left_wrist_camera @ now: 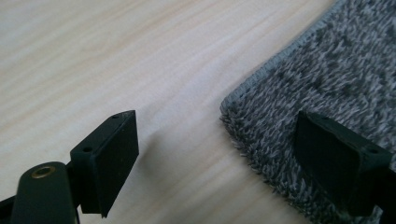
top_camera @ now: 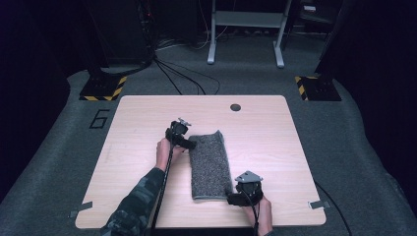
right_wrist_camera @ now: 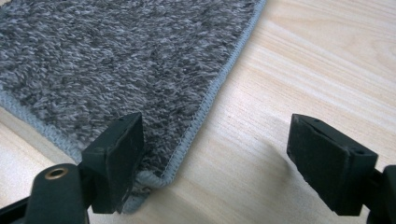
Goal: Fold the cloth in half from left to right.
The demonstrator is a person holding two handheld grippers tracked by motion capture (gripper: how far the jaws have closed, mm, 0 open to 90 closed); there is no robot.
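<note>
Lying flat on the light wood table [top_camera: 137, 196]: grey folded towel [top_camera: 210, 164], long axis running away from the person, w/ fluffy pile up and stitched pale edge showing. Left gripper [top_camera: 183, 139] hovering at the towel's far-left corner, fingers spread wide, gripping nothing; in the left gripper view, one finger [left_wrist_camera: 112, 154] hanging over bare wood, the other [left_wrist_camera: 338, 161] sitting over the pile, towel corner [left_wrist_camera: 233, 112] lying between them, nearer the finger over the pile, not pressed by either pad. Right gripper [top_camera: 236, 196] hanging at the near-right corner of the towel, fingers likewise standing wide apart, holding nothing; in the right gripper view, one finger [right_wrist_camera: 116, 158] resting over the corner's pile, the other [right_wrist_camera: 329, 161] over bare table well off the hem, towel edge running diagonally up between the two. Can't tell whether the fingertips over the pile are touching the fabric or just above it. Hands gripping both tools from below in the high view, left arm in a camo sleeve [top_camera: 135, 204] coming in from the bottom edge, cable [top_camera: 162, 191] trailing back along it. Towel sitting approx. mid-table, between the two grippers, each gripper at an opposite corner. Beyond the left gripper's fingers, further up the table: small dark round grommet [top_camera: 235, 107], well apart from the towel.
</note>
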